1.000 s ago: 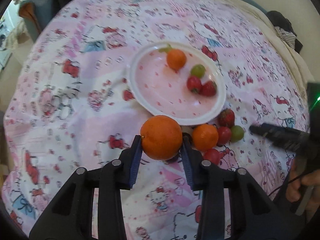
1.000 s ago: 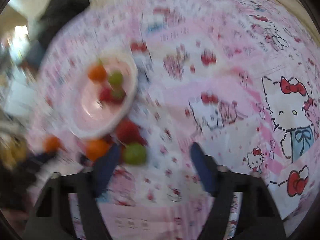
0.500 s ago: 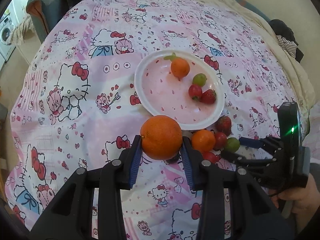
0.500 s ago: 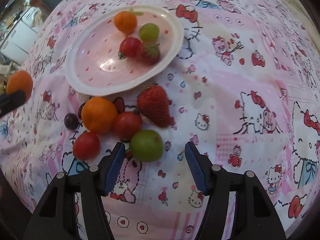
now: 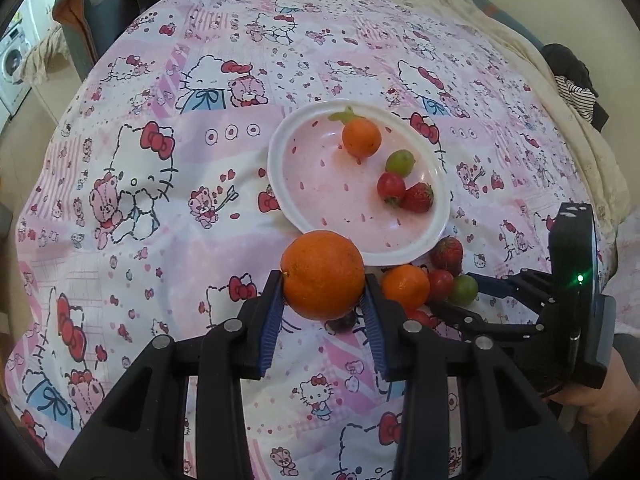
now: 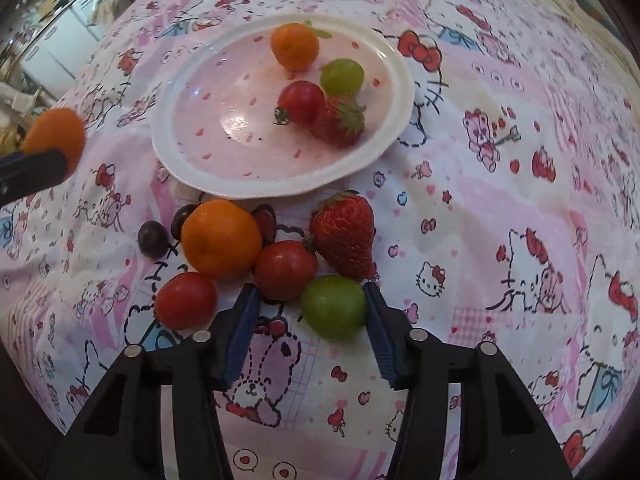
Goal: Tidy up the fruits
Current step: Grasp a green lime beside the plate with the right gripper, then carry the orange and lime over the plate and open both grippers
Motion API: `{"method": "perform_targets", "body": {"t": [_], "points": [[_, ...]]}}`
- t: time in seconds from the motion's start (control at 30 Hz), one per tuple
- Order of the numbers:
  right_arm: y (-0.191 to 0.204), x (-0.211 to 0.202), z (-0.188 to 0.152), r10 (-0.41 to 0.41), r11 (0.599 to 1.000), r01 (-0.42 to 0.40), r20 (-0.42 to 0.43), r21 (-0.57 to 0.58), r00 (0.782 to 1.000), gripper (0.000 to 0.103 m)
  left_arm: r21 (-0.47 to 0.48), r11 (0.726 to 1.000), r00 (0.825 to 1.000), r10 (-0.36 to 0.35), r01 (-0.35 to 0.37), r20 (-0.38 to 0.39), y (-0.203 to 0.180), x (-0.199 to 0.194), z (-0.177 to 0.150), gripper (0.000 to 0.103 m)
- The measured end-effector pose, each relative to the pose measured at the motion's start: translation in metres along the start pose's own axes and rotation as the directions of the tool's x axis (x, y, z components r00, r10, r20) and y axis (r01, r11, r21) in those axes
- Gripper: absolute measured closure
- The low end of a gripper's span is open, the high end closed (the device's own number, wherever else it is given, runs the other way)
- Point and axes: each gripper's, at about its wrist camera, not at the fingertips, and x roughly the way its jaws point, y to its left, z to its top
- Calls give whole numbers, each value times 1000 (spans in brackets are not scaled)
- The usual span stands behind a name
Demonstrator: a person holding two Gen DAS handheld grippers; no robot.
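My left gripper [image 5: 323,296] is shut on a large orange [image 5: 322,274], held above the cloth just in front of the white plate [image 5: 280,184]. The plate [image 6: 192,176] holds a small orange [image 6: 295,46], a green grape [image 6: 342,77], a cherry tomato [image 6: 301,101] and a strawberry [image 6: 339,121]. My right gripper [image 6: 310,304] is open, with a green grape [image 6: 334,306] between its fingers on the cloth. Beside it lie a tomato [image 6: 285,269], a strawberry [image 6: 344,236], an orange [image 6: 221,239], another tomato [image 6: 186,301] and dark grapes [image 6: 153,239].
Everything sits on a pink cartoon-print cloth [image 5: 160,208] over a soft bed. The right gripper's body [image 5: 568,304] shows at the right of the left wrist view. A chair [image 5: 92,12] and a washing machine [image 5: 12,64] stand at the far left.
My right gripper has moved in towards the loose fruit pile and now has the green grape between its open fingers. My left gripper still holds the large orange in about the same place.
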Motion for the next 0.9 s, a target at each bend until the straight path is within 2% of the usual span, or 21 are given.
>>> {"method": "perform_targets", "body": {"t": [0.07,0.2,0.3,0.5,0.6,0.67,0.77,0.9], "points": [[-2,-2,-1,12,1000,-12,6,10,1000,55,3,1000,1000,17,-17,8,1,0,0,69],[-9,-10,-5,31,999,-32,24,43,999,72,-7,1000,999,27,-27,18,5,-2,0,69],[-20,-20,-11,63,994,-66,38,89,997,72,-15,999,999,34,-34,23,10,-5,-1,69],[-30,-28,-20,85,990,-89,47,107,995,72,-21,999,999,30,-29,36,10,-9,0,69],[-34,-39,-24,113,984,-123,81,129,990,72,-11,999,998,35,-34,47,9,-12,0,69],[-42,-49,-25,164,967,-184,123,174,979,72,-14,999,998,36,-35,52,11,-13,1,69],[-57,-62,-23,242,920,-294,214,260,946,72,-16,999,996,48,-47,69,12,-15,2,69],[-68,-82,-21,264,885,-359,318,295,911,72,-19,998,992,64,-62,112,13,-24,4,69]]}}
